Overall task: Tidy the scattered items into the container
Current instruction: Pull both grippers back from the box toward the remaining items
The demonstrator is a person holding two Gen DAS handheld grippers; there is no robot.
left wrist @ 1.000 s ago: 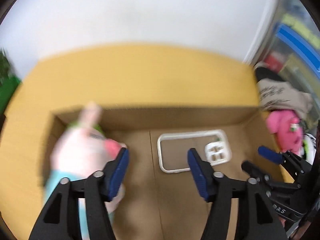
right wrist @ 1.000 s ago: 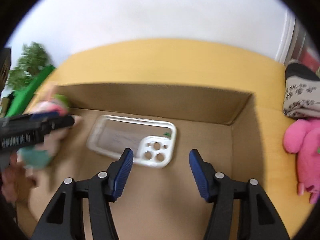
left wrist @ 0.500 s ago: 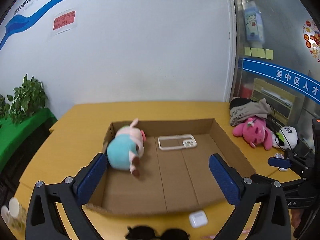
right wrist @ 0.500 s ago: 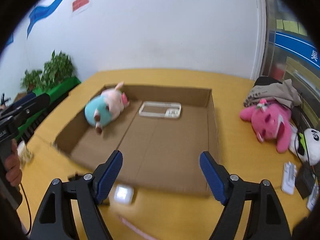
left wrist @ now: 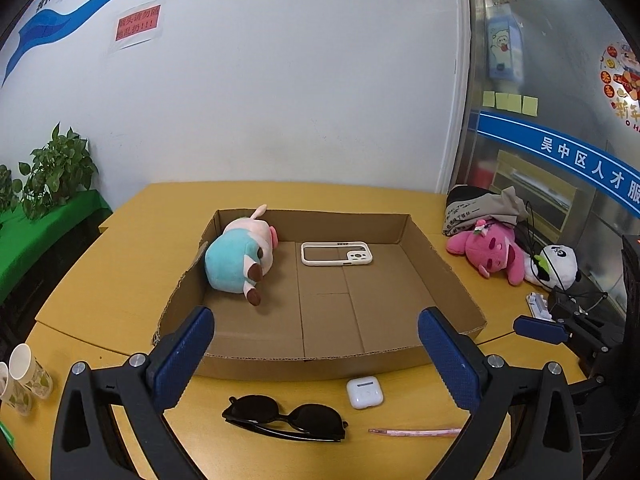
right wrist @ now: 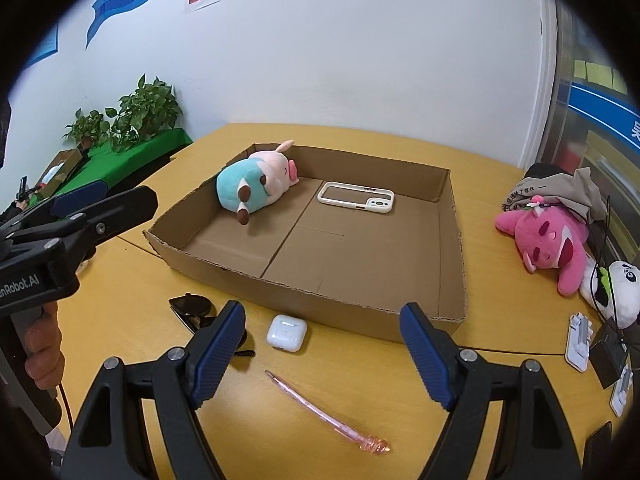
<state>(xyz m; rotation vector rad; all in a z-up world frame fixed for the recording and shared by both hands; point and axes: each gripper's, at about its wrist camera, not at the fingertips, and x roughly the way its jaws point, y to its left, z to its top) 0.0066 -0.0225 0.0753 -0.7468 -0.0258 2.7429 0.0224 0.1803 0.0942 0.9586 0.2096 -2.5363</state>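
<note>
With the teal-and-pink plush (left wrist: 240, 258) and white phone case (left wrist: 336, 254) lying mid-frame in the cardboard tray (left wrist: 448, 276), your wide-open, empty left gripper (left wrist: 316, 352) and right gripper (right wrist: 322, 354) still face the black sunglasses (left wrist: 284, 418), white earbud case (right wrist: 287, 332) and pink pen (right wrist: 324, 414) at the bottom.

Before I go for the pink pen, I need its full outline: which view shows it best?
The right wrist view: the pink pen lies whole and uncovered on the table between the open jaws. In the left wrist view it is a thin streak, its right end hidden behind a jaw.

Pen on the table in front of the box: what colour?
Clear pink, the pen has a knobbly cap end. Shows best in the right wrist view.
</note>
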